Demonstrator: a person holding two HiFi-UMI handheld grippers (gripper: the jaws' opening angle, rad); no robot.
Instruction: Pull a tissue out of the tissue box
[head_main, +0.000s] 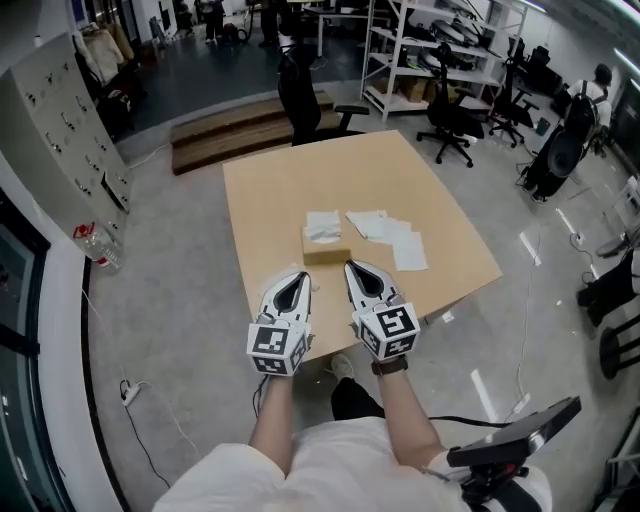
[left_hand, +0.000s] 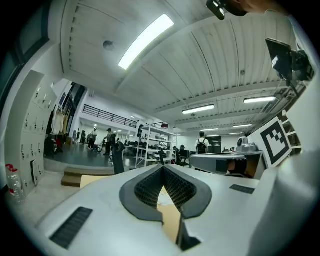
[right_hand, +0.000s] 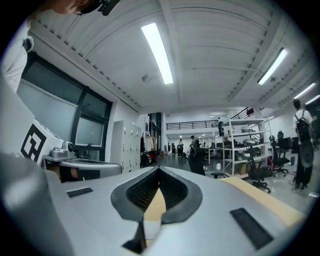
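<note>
The pull has not begun; this looks like the approach step. Both tongs hang over the near edge of the desk (head_main: 300, 185), short of the tissue box (head_main: 326, 252) and apart from it. The left tongs (head_main: 298, 277) have their jaws pressed together with nothing between them, and the left gripper view shows the ribbed pads meeting at the tip. The right tongs (head_main: 351, 267) are the same, jaws together and empty.

The tissue box sits about midway between the left and right edges of the desk, somewhat closer to the near edge than the far one. It is a small tan carton that nearly matches the desk top. A white tissue (head_main: 322, 228) stands up crumpled from its top opening, which gives a ready place to grip. Several loose tissues (head_main: 390, 238) lie flat just beside the box, toward the right edge.

The next move probably calls for one pair of tongs to part its jaws, reach forward and pinch the raised tissue. The other pair may need to press on the carton, since a light box could lift with the sheet.
</note>
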